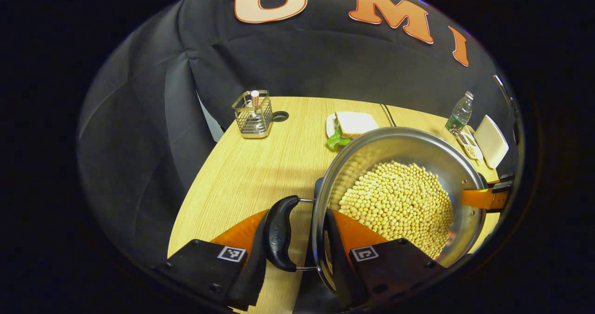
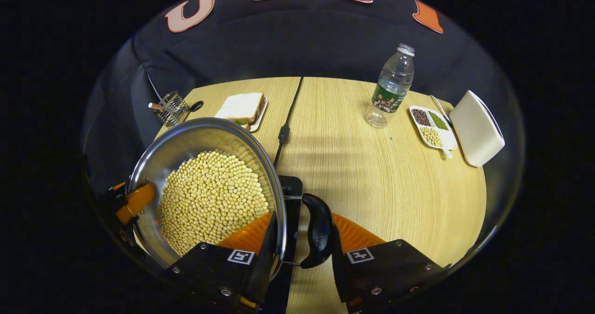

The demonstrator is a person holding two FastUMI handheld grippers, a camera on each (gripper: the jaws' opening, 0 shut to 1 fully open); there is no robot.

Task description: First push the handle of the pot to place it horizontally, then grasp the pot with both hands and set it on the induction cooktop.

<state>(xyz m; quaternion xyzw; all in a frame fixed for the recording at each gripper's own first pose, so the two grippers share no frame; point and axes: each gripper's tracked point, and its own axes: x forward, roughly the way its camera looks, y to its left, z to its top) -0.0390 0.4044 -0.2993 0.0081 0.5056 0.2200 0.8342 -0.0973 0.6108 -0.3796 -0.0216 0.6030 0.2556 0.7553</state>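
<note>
Wooden table (image 2: 381,184) fills the booth floor. Left gripper (image 1: 297,239) clamps one pot handle (image 1: 280,234) and the rim between its fingers; right gripper (image 2: 302,239) grips the other handle (image 2: 320,230) likewise. One pot (image 2: 204,142) of beans (image 2: 209,202) sits over the cooktop (image 2: 292,188), its two handles on opposite sides, level. Beyond: one sandwich (image 2: 241,106), one bottle (image 2: 390,88), one wire rack (image 1: 253,112), one sectioned dish (image 2: 430,126)
</note>
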